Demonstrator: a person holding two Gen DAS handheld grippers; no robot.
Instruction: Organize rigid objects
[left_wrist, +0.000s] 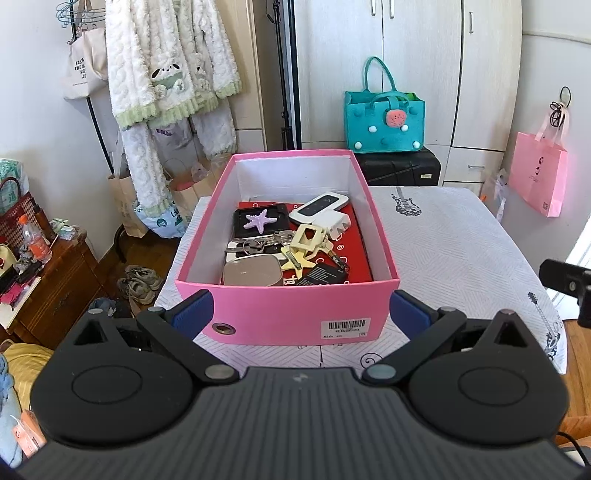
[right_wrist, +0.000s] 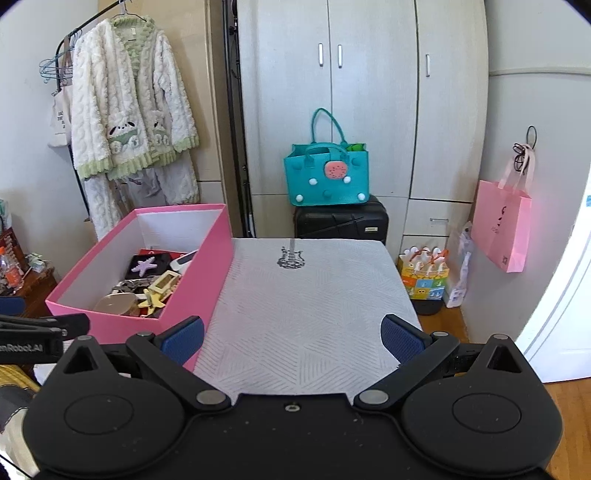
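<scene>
In the left wrist view the left gripper (left_wrist: 301, 314) hung spread wide and empty before the pink box (left_wrist: 288, 314) at twelve o'clock on the counter (left_wrist: 461, 251), while in the right wrist view the right gripper (right_wrist: 291, 338) gaped empty, the box at ten o'clock.

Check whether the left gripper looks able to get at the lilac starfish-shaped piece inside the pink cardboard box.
Probably yes. The left gripper is open, facing the pink cardboard box, which has no lid, and the lilac starfish-shaped piece lies uncovered on top. It would have to clear the near wall first.
</scene>
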